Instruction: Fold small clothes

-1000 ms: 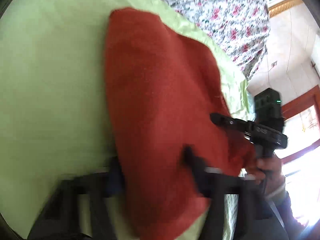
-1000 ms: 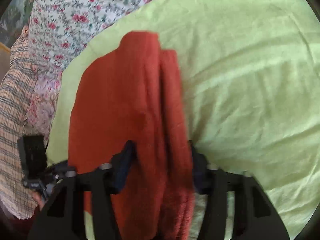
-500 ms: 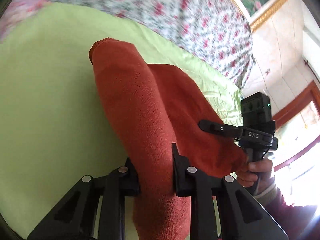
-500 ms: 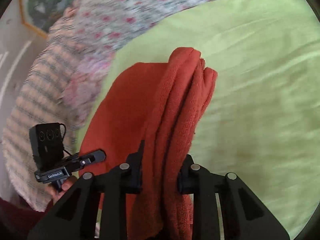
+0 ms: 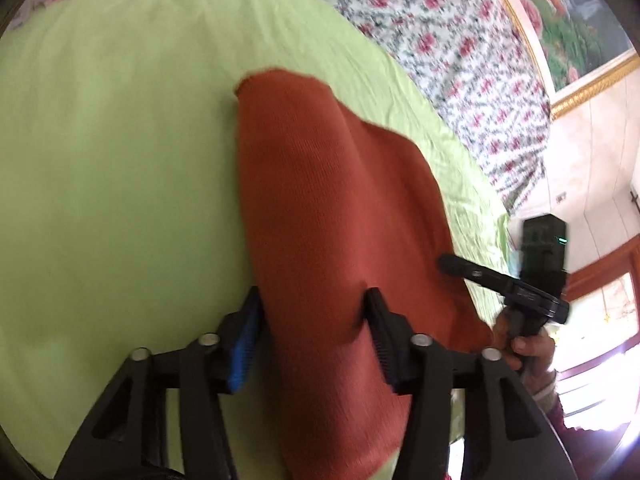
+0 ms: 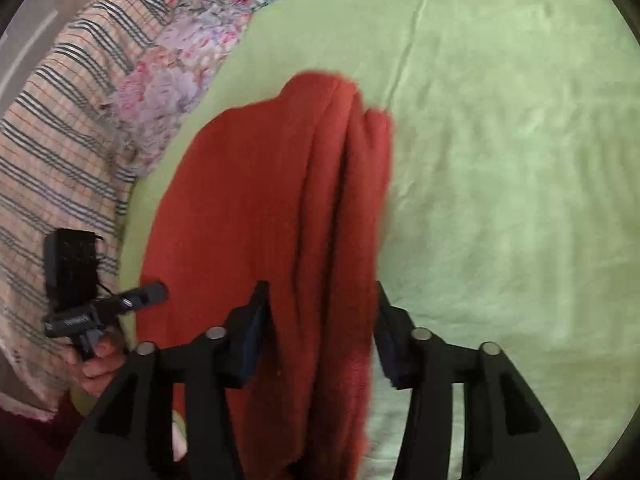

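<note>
A rust-red knit garment (image 5: pixel 320 200) lies folded lengthwise on a light green sheet (image 5: pixel 100 160). Its near end runs between the fingers of my left gripper (image 5: pixel 312 316), whose jaws are opening and no longer squeeze the cloth. In the right wrist view the same garment (image 6: pixel 260 200) shows several stacked layers along its right edge. That layered edge passes between the fingers of my right gripper (image 6: pixel 320 304), whose jaws are also opening, loose around the cloth. A hand (image 5: pixel 528 344) holds the right gripper's handle at the garment's far corner.
A floral bedcover (image 5: pixel 440 40) lies beyond the green sheet (image 6: pixel 500 160). A plaid striped cloth (image 6: pixel 60 120) lies at the left of the right wrist view. A framed picture (image 5: pixel 580 20) and a wood-framed window (image 5: pixel 600 300) are on the wall side.
Both grippers carried the garment across the sheet, pinching it narrowly half a second ago. Both jaws now stand wider and the cloth rests slack between them.
</note>
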Demonstrator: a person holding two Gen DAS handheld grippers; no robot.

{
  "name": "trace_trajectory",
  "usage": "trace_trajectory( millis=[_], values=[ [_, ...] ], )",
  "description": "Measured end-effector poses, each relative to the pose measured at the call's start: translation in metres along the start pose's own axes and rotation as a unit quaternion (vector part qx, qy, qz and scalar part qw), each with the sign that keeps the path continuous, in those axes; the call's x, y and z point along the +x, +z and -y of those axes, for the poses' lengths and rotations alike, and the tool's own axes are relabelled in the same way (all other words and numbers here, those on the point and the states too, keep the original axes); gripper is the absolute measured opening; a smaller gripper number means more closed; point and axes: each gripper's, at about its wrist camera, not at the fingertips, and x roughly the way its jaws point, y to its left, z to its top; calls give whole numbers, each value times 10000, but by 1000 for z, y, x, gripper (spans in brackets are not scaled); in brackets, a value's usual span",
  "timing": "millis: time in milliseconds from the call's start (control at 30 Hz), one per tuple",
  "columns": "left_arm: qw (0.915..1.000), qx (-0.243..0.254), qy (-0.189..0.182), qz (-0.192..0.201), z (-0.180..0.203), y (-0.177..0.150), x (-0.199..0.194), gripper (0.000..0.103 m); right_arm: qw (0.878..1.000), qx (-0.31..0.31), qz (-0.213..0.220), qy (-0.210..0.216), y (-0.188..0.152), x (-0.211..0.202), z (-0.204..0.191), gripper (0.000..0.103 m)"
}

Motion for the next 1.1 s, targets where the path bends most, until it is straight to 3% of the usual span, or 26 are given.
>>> trace_trajectory(
  millis=[100, 167, 333, 400, 500, 700, 767, 800, 833, 900, 1000, 1100],
  values=[
    [9999, -88, -4, 127, -4, 10, 1, 56, 9987, -327, 281, -276, 29, -15, -8, 51],
    [9998, -149, -76, 133, -6, 8, 3, 56, 9970, -685, 344, -134, 61, -15, -24, 51],
    [9992, -285, -270, -33, -3, -7, 18, 58, 9794, -1900, -345, 596, 143, 45, -96, 51],
    [9993, -239, -272, -52, 1, -11, 20, 58, 9654, -2438, -656, 646, 169, 81, -124, 52],
    [9995, -177, -263, -77, 2, -16, 21, 58, 9398, -3225, -1086, 321, 188, 131, -153, 53],
    [9993, -164, -328, -101, -1, -18, 21, 56, 8791, -4187, -2278, -86, 172, 196, -173, 51],
    [9993, -165, -327, -96, -2, -20, 21, 48, 8656, -4398, -2379, -283, 158, 201, -169, 18],
    [9991, -169, -362, -111, -1, -21, 20, 37, 8684, -4396, -2276, -293, 158, 198, -170, 16],
    [9990, -183, -383, -120, 0, -23, 20, 35, 8743, -4347, -2139, -292, 160, 193, -171, 7],
    [9997, -102, -219, -69, 6, -26, 17, 33, 9019, -4013, -1569, -301, 175, 175, -169, 5],
    [9999, 97, 136, -13, 16, -32, 11, 33, 9484, -3023, -926, -255, 205, 158, -147, 4],
    [9995, 16, 307, -110, 21, -31, 11, 36, 9646, -2423, -969, -386, 203, 172, -120, 4]
  ],
)
